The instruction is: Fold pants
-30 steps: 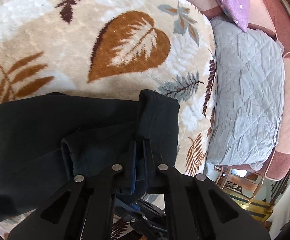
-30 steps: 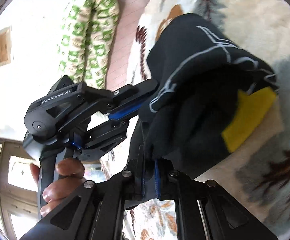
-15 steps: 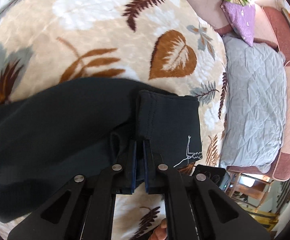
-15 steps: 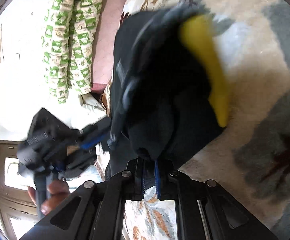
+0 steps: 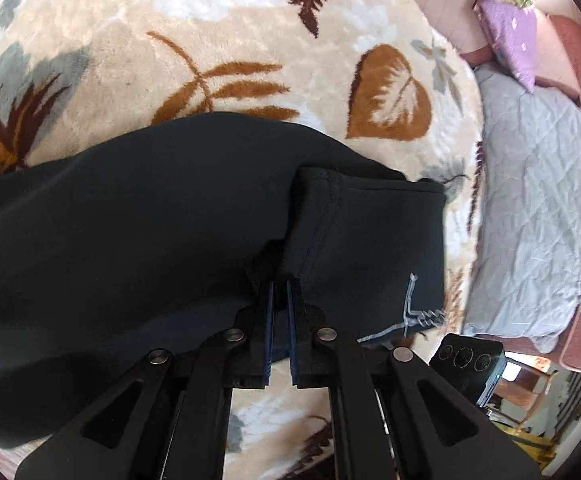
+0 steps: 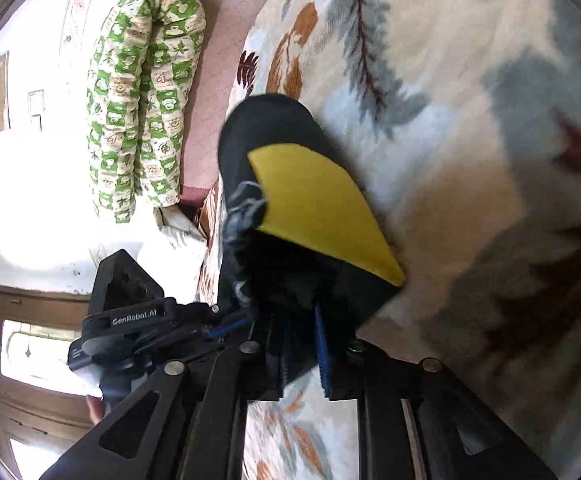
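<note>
The pants (image 5: 138,248) are spread dark across the leaf-patterned blanket (image 5: 218,32), their long axis running out to the left of the left gripper (image 5: 279,300) while the folded end with a pale printed mark lies just to its right. The left gripper's jaws are drawn close together and a thin edge of the cloth is pinched between them — the fabric rises straight ahead of the fingertips. In the right wrist view the pants (image 6: 270,136) are bunched directly in front of the right gripper (image 6: 302,344), a yellow patch (image 6: 314,208) turned uppermost; the jaws there stand a little apart with dark cloth between them, so whether that hold is firm cannot be told. The left gripper (image 6: 226,326) is seen just beside, at the same end of the garment. The next fold is judged to hinge on carrying this gathered end along the long axis — toward the spread part at left.
</note>
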A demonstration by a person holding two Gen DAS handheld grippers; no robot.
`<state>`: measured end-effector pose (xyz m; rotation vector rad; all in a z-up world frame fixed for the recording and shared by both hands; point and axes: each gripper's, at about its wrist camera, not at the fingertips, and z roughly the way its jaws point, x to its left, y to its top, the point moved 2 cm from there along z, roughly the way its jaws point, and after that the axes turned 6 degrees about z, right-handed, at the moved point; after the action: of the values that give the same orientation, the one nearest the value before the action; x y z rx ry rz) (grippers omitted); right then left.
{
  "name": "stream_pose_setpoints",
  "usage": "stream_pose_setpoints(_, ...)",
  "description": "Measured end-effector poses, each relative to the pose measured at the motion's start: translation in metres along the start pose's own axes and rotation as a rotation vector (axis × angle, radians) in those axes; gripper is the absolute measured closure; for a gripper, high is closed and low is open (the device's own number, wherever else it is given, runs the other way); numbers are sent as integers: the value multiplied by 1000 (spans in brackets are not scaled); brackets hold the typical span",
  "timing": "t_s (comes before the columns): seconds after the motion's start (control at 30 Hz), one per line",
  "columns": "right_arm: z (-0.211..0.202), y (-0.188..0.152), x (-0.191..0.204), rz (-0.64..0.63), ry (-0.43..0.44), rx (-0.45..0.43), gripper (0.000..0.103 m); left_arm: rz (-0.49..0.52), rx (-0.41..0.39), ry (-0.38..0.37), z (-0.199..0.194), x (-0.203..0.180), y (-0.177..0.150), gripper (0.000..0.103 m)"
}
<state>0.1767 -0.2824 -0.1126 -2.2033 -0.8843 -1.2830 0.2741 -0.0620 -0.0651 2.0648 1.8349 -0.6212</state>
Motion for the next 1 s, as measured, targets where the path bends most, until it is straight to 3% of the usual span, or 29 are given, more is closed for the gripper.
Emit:
stream_pose_setpoints(0.17,-49,9,10,-9,66,-72,72,-11,1,5,-9,0,-12,99)
stream_pose_setpoints(0.27,-67,18,28,-34,169,-113,58,-7,-46,-14,-18,-2,-23,99)
stream_pose_setpoints(0.33,-69,27,38,-73,166,-136,55,4,-93,-50,-29,-8,-27,99)
stream_pose_setpoints(0.47,-40,42,49,-104,139,-66,55,-2,-160,-162,-29,-32,-20,98)
stream_pose_setpoints(0.53,-30,43,42,-143,75,-31,55,6,-154,-156,-14,-41,-17,98)
stream_pose_setpoints(0.67,-26,41,13,-198,-72,-25,58,-13,-53,-73,39,-38,-15,98)
stream_pose_setpoints(0.73,-24,45,-5,-198,-89,11,74,-42,-54,-85,53,-28,-15,98)
stream_pose_setpoints(0.77,-24,47,-12,-211,-115,23,88,-64,-66,-120,55,-21,-13,99)
stream_pose_setpoints(0.87,-23,56,-23,-178,-99,45,99,-104,-62,-193,52,-14,-14,99)
stream_pose_setpoints(0.97,-31,56,-16,-158,-86,56,91,-105,-98,-203,33,-12,-21,99)
stream_pose_setpoints(1.0,-37,53,-9,-171,-86,47,79,-102,-119,-184,25,-10,-25,99)
